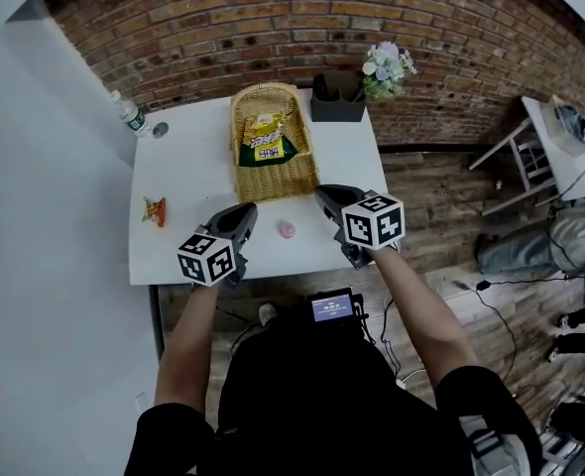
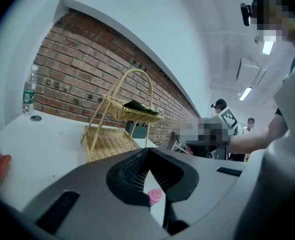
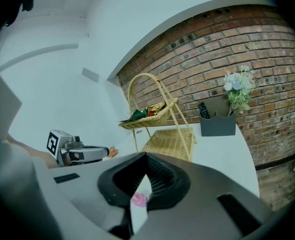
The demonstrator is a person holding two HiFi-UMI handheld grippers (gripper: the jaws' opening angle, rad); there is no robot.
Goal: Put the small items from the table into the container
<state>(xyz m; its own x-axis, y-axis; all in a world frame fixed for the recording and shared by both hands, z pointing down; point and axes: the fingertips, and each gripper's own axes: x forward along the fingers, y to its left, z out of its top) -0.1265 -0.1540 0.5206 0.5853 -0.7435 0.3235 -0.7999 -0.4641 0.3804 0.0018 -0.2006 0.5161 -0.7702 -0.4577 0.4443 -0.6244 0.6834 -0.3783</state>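
Pink item (image 1: 287,230) is lying on the white table (image 1: 188,177), near the front edge, and I am holding both grippers just beside it, one on each side. I am keeping the left gripper (image 1: 245,213) pinched fully together, its tips meeting with nothing gripped. Looking along its jaws, I am seeing the pink item on the table beyond and below them, apart from the pads. I am keeping the right gripper (image 1: 323,195) closed in the same way, tips touching and empty. In its view the pink item is likewise showing through the gap under the jaws, not pinched.

Both grippers are pointing toward the basket (image 1: 273,181), which is standing in the middle of the table behind the pink item. It is a two-tier wicker one with a tall handle, and a yellow and green packet (image 1: 267,137) is lying in its upper tier. An orange packet (image 1: 154,210) is lying near the table's left edge, well apart from the left gripper. A bottle (image 1: 129,115) is standing at the far left corner. A dark box (image 1: 337,100) is sitting at the far right corner, with flowers (image 1: 388,66) beside it.
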